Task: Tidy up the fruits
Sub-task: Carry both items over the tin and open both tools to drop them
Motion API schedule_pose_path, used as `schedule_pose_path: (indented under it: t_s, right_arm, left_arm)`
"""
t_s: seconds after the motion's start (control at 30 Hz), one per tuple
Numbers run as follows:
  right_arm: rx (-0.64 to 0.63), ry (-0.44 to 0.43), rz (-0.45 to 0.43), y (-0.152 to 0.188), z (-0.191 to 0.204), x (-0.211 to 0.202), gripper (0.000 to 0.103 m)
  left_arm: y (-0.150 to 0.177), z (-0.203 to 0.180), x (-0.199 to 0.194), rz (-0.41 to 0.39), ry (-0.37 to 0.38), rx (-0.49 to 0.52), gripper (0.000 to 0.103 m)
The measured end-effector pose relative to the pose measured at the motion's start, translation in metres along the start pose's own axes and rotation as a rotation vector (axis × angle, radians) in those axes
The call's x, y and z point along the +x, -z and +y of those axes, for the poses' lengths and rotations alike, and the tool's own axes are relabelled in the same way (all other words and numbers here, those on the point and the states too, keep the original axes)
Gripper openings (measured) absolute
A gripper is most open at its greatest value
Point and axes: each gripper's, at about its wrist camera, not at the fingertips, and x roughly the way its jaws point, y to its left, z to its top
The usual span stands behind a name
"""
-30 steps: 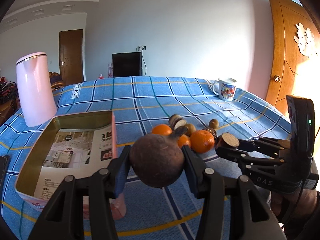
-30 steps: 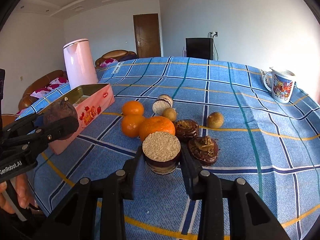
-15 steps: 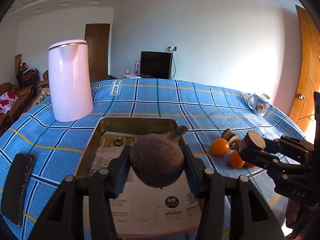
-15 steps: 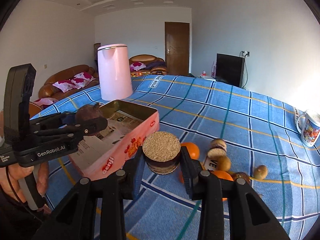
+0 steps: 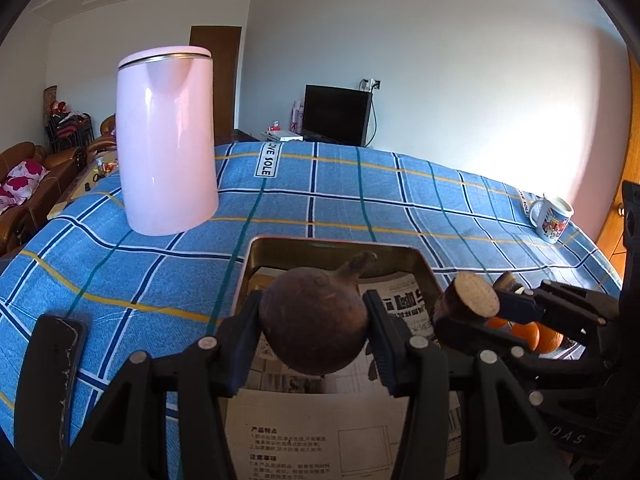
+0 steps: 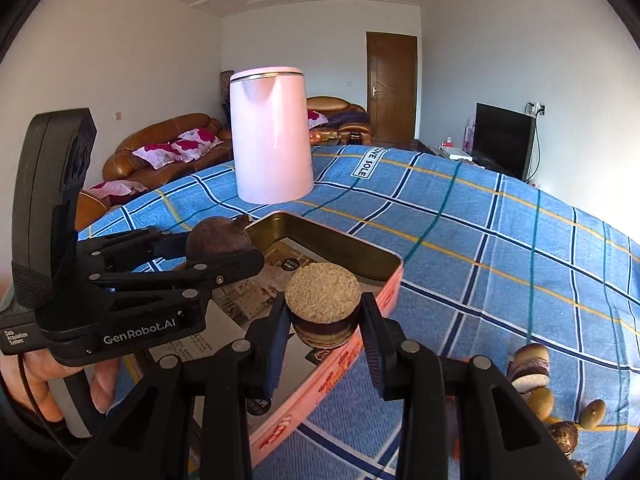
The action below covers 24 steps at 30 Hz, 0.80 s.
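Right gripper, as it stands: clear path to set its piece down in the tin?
Probably yes. The right gripper, shut on the cut round piece, is above the open tin's near rim. The left gripper, with its brown root, is over the far side, leaving the near paper lining free.

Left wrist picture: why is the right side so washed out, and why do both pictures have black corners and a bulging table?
Left wrist view: sun glare whitens the wall behind the mug. Both views: the fisheye lens blackens corners and bows the checked tablecloth.
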Motion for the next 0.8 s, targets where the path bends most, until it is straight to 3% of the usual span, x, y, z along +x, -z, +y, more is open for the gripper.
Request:
schedule_pose_path:
  t_s: [0.43, 0.47, 0.57, 0.8]
  right_arm:
    - [-0.019, -0.003, 0.105, -0.005, 0.015, 0.037, 0.037]
    - [-0.019, 0.003, 0.102, -0.006, 0.015, 0.038, 0.039]
    - [-0.007, 0.011, 0.077, -0.006, 0.012, 0.034, 0.06]
    - [0.004, 0.05, 0.011, 0.012, -0.006, -0.016, 0.062]
  left_arm:
    - [-0.007, 0.006, 0.004, -0.004, -0.055, 0.01, 0.056]
    - [-0.008, 0.006, 0.001, -0.014, -0.056, 0.011, 0.06]
    - [-0.012, 0.003, -0.009, -0.048, -0.062, 0.017, 0.07]
    - [-0.008, -0.019, -0.038, -0.117, -0.012, 0.023, 0.08]
